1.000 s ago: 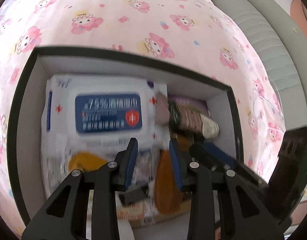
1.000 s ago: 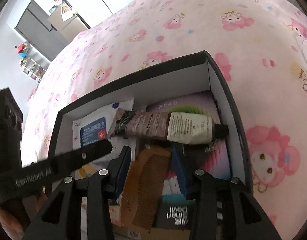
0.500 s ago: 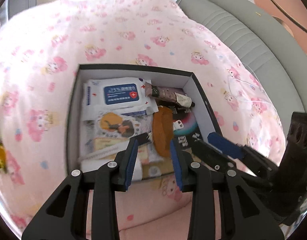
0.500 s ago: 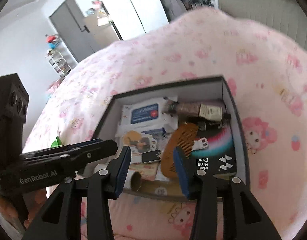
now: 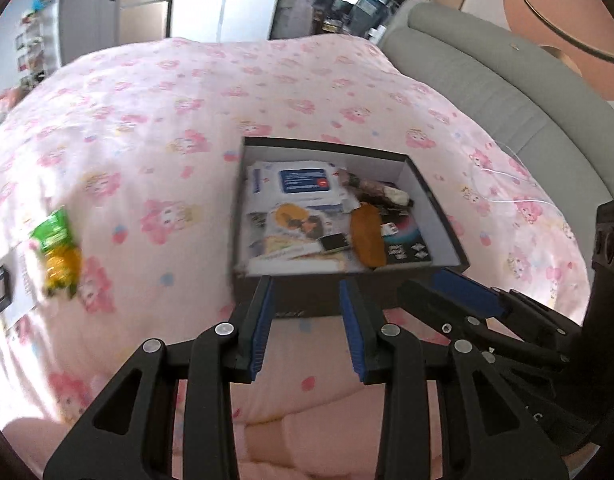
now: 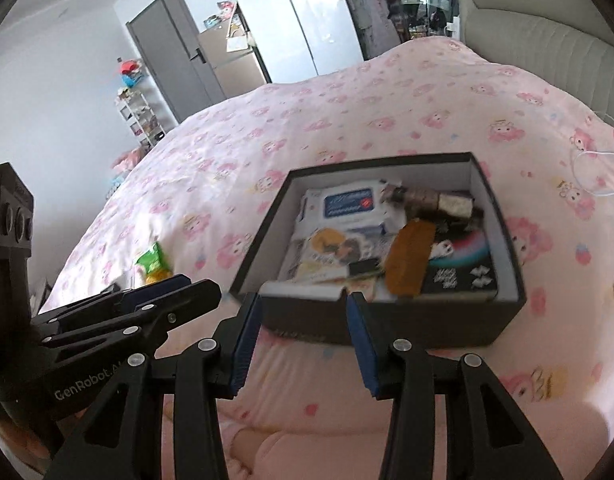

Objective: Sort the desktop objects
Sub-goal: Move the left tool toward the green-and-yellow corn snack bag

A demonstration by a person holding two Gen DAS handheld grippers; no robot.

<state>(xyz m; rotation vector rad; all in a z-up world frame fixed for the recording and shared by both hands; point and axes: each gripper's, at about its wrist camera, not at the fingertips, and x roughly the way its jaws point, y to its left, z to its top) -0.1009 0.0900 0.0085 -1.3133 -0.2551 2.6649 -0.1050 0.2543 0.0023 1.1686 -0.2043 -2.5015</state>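
I hold both the left gripper (image 5: 305,292) and right gripper (image 6: 303,304) apart, empty, near the filled box (image 6: 503,240); a green snack packet (image 5: 57,240) lies outside.

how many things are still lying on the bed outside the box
2: a green and yellow packet left of the box, and a white card partly under the packet near the left edge. More may lie out of view.
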